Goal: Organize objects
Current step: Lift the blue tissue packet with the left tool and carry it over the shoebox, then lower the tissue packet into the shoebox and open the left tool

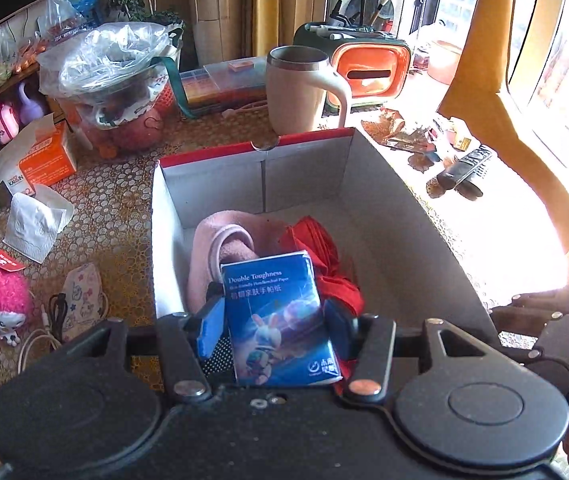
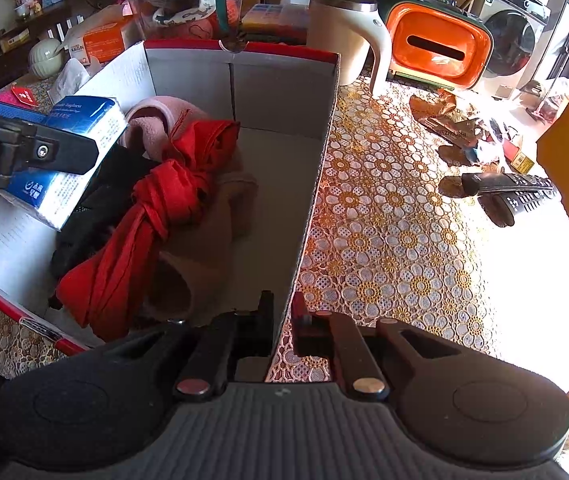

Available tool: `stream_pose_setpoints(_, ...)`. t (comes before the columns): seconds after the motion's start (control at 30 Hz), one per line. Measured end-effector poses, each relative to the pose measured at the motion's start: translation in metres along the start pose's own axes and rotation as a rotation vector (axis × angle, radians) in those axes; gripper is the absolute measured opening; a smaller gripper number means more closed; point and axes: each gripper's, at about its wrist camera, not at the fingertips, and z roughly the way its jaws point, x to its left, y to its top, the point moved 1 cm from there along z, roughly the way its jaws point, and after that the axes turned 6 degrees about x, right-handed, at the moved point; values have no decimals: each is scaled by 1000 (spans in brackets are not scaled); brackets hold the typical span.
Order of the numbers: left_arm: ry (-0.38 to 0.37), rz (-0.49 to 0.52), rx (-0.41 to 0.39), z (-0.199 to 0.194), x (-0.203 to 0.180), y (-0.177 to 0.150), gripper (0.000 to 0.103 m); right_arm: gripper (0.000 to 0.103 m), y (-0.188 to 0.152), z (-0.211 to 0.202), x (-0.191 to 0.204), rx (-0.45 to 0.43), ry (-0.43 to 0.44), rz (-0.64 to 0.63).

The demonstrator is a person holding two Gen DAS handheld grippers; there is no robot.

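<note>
The left gripper (image 1: 268, 320) holds the blue tissue pack (image 1: 280, 320) in its fingers right above the box (image 1: 384, 184), whose wall the right gripper (image 2: 282, 312) pinches.

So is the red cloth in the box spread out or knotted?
Knotted. The red cloth is bunched and tied mid-length, lying in the box beside the pink towel.

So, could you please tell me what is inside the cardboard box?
Inside the cardboard box lie a knotted red cloth, a pink towel and something black, which they partly cover.
</note>
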Motion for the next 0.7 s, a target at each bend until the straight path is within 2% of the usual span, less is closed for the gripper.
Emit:
stream_pose_setpoints(0.23, 28, 17, 45, 21, -6, 4, 47, 8, -5, -2, -6, -1, 13, 7)
stream_pose_setpoints(0.27, 35, 22, 51, 24, -6, 5, 43, 8, -6, -2, -6, 0, 14, 7)
stream_pose_setpoints(0.5, 43, 10, 99, 43, -1, 3, 43, 8, -7, -1, -8, -1, 18, 8)
stream_pose_setpoints(0.7, 29, -1, 93, 42, 4, 2, 42, 8, -8, 0, -7, 2, 10, 6)
